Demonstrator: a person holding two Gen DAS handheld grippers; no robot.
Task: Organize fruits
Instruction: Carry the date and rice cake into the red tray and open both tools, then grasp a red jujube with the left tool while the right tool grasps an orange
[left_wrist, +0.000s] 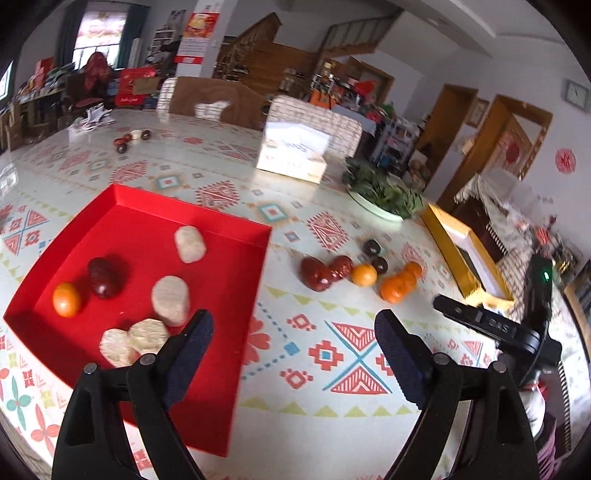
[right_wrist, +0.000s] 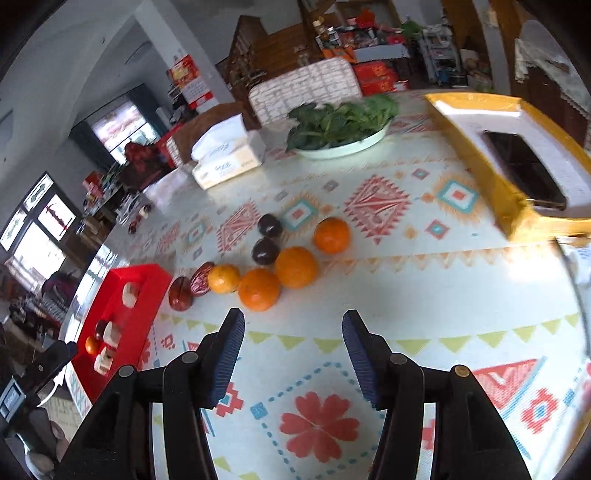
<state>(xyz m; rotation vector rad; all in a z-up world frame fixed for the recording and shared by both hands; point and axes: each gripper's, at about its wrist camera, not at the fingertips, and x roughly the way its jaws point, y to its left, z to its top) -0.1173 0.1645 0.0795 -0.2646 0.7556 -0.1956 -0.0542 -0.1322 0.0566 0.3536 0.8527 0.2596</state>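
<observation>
A red tray (left_wrist: 229, 229) lies on the patterned table and holds an orange (left_wrist: 66, 300), a dark red fruit (left_wrist: 105, 277) and several pale cakes (left_wrist: 170, 300). My left gripper (left_wrist: 293, 325) is open and empty above the tray's right edge. Loose fruit lies in a cluster to the right: oranges (right_wrist: 258, 289), red dates (right_wrist: 181, 293) and dark plums (right_wrist: 265, 251). My right gripper (right_wrist: 293, 326) is open and empty just in front of the oranges. The tray also shows in the right wrist view (right_wrist: 147, 273).
A gold box (right_wrist: 480, 162) with a dark phone-like slab stands at the right. A white plate of greens (right_wrist: 343, 144) and a tissue box (right_wrist: 229, 155) stand at the back. A few small fruits (left_wrist: 127, 140) lie far off. Chairs line the far edge.
</observation>
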